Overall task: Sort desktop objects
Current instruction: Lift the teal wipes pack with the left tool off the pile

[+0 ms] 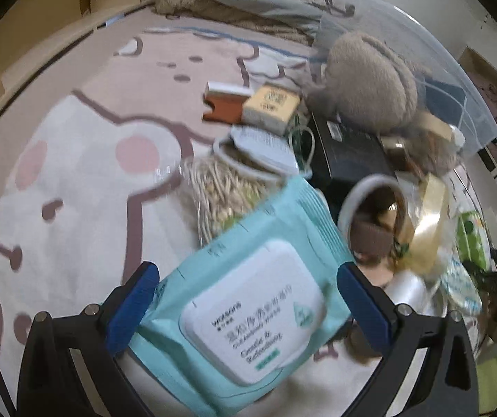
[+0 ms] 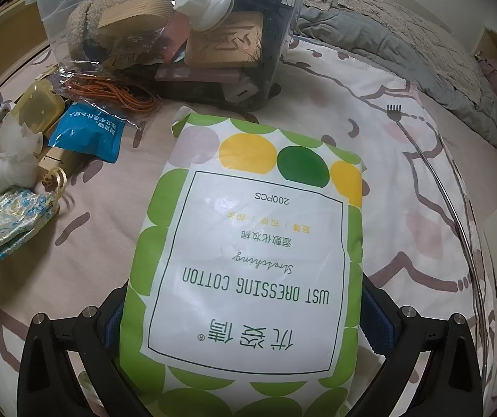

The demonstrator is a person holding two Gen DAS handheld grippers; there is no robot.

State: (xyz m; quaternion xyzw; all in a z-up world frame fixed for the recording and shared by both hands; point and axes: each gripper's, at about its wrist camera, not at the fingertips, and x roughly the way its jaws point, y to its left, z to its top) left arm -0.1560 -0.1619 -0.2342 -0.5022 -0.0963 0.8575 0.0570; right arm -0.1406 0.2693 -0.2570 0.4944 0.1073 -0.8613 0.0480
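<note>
The left tool has the mint-green wet wipes pack between its two blue pads, and the pack looks lifted a little above the bed sheet, tilted, with its white flip lid turned to the camera. The left pad touches the edge of the pack; on the right side I cannot tell if the pad presses it or only stands just beside, so the grip seems to me light. The right tool is closed on the bag of cotton pads, a green and yellow dotted bag that lies lengthwise away from the fingers over the sheet.

Both things are soft. The wipes pack is a foil pouch with wet content, so I judge it a bit heavy and slippery, and it will bend if taken only by a corner; holding across the width, near the stiff lid, looks the safest. The cotton bag is surely very light and puffy, it gives way under pressure, so the fingers must sink in at the sides before it holds well.

Farther on the bed there is the clear storage box, already filled with a fluffy brown thing, a wooden box and a white knob-like piece. Beside it lie loose items: a blue sachet, an orange cord, a brocade pouch.
</note>
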